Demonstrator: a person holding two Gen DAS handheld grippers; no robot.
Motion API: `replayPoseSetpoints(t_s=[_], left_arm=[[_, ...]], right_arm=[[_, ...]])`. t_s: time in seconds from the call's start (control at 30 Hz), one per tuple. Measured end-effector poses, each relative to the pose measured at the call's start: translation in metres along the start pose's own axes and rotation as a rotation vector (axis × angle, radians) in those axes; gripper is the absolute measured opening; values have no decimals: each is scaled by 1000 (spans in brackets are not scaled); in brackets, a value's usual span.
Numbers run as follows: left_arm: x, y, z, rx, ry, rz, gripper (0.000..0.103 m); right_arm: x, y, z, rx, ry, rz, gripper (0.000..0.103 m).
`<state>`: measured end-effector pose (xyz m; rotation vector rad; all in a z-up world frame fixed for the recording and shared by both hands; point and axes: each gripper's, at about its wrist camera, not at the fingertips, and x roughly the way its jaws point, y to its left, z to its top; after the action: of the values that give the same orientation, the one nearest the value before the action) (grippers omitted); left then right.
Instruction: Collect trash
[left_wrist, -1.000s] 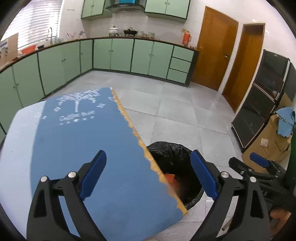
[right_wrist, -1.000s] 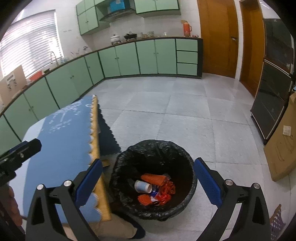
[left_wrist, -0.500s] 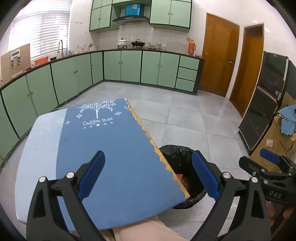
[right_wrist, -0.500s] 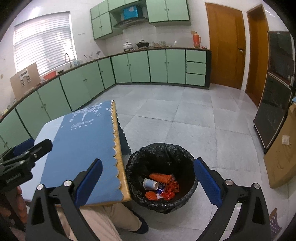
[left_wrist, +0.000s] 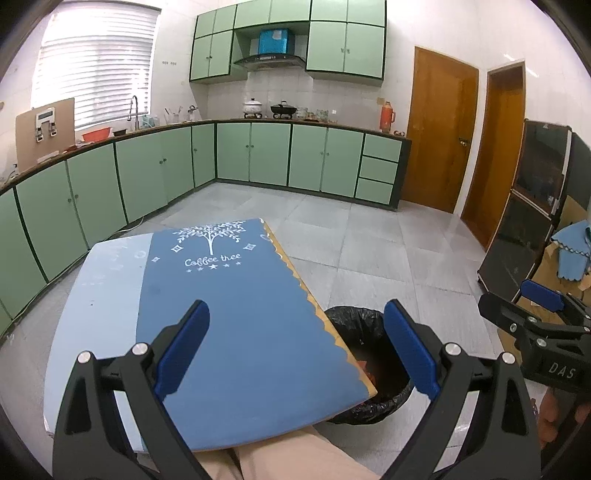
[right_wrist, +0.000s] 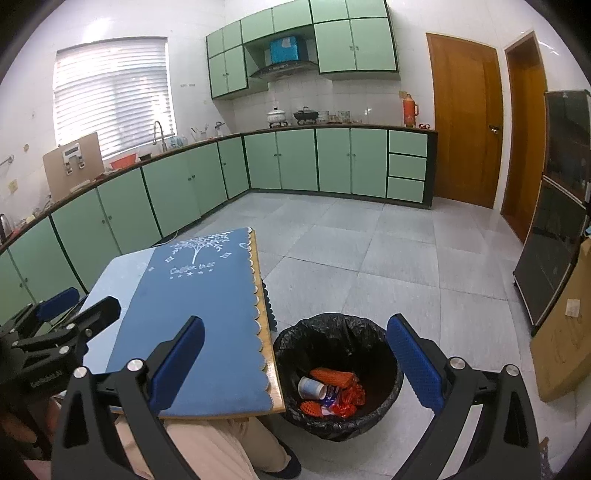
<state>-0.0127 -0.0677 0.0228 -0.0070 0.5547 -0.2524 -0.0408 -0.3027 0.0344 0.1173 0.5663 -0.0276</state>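
A bin lined with a black bag (right_wrist: 332, 332) stands on the floor by the table's right edge. Inside lie a white paper cup (right_wrist: 311, 387), orange mesh pieces (right_wrist: 330, 376) and red wrappers (right_wrist: 351, 397). The blue "Coffee tree" cloth (left_wrist: 236, 314) on the table carries nothing. My left gripper (left_wrist: 295, 306) hangs open above the cloth, empty. My right gripper (right_wrist: 295, 321) is open and empty, above the table's edge and the bin. In the left wrist view the table hides half of the bin (left_wrist: 354, 321).
Beige-trousered legs (right_wrist: 207, 446) and a dark shoe (right_wrist: 284, 469) of the person sit under the table's near edge. Green cabinets (left_wrist: 155, 177) line the left and far walls. Wooden doors (left_wrist: 439, 129), a black cabinet (right_wrist: 554, 251) and a cardboard box (right_wrist: 565, 343) stand to the right.
Both grippers rose and drew back from the bin, staying open. The views tilted up, so the bin sits lower and more of the kitchen shows.
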Motion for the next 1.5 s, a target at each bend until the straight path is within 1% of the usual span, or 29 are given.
replayPoseSetpoints(t_s=[0.17,0.37,0.7,1.5], left_arm=[[-7,2,1,4,-15,3,92],[-13,8,4,-15,-29,4,92],[-17,10,5,-33,-38,13,92],[-17,10,5,-30,-41,18,92]], right_arm=[[-9,6,4,-10,-22,1,97],[-13,11,7,-25,-35,6,97],[-11,14,11,-35,-32,13,97],[-7,16,11,-34,-30,11,97]])
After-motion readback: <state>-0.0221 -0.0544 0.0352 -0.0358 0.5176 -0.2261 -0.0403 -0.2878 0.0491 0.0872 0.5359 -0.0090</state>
